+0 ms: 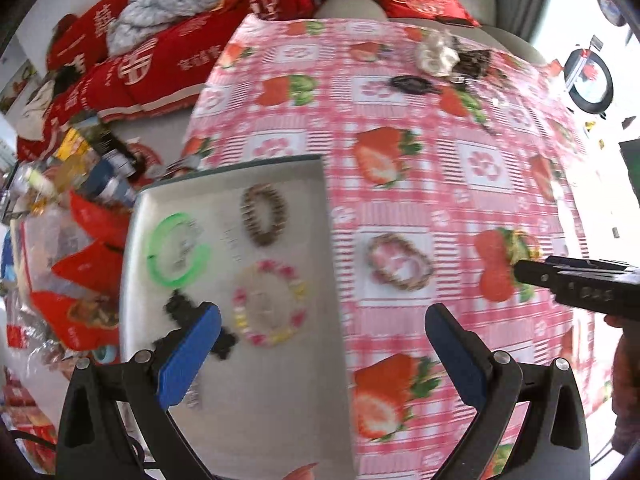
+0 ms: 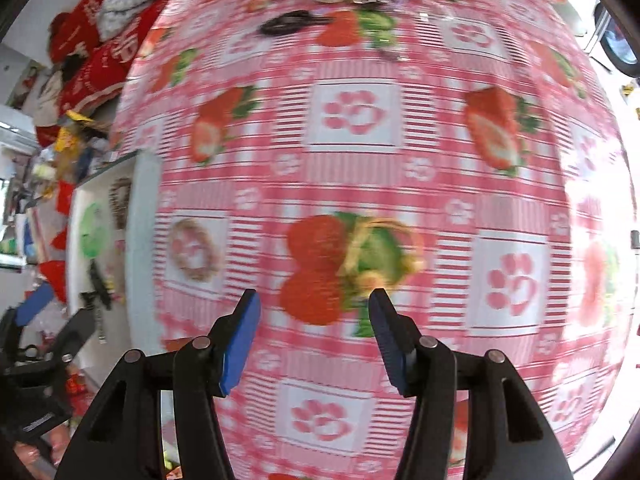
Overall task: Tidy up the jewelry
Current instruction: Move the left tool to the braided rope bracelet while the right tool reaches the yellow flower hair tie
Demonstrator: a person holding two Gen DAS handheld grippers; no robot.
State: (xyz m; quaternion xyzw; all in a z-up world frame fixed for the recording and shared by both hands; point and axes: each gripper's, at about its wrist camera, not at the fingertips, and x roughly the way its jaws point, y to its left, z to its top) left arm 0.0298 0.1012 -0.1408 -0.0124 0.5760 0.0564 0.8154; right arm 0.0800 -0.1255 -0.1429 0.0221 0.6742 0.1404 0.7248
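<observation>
Both views motion-blurred; fine bead detail lost, far heap of jewelry at the bench's back edge unreadable

Bench under a glossy pink-and-white checked cloth printed with strawberries (image 1: 432, 184). Flat grey rectangular tray (image 1: 280, 400) on its left part, near edge cut off by the frame.

On the tray: green translucent plastic bangle (image 1: 178, 250); brown beaded bracelet (image 1: 263, 214), oval, long axis running away from the camera; pink-and-yellow beaded bracelet (image 1: 270, 304), roughly round; black lumpy piece (image 1: 180, 308), partly hidden behind the left gripper's blue pad.

On the cloth just right of the tray: tan-and-pink beaded bracelet (image 1: 400, 262), oval, lying flat, long axis slanting from far-left to near-right.

Further right, a yellow-gold strand piece (image 2: 380, 252) on a printed strawberry, possibly a chain or thin bracelet; shape smeared.

Left gripper (image 1: 322, 340): jaws spread wide, nothing between them, over the tray's right edge.

Right gripper (image 2: 314, 316): jaws wide apart, holding nothing, just short of the yellow-gold piece
</observation>
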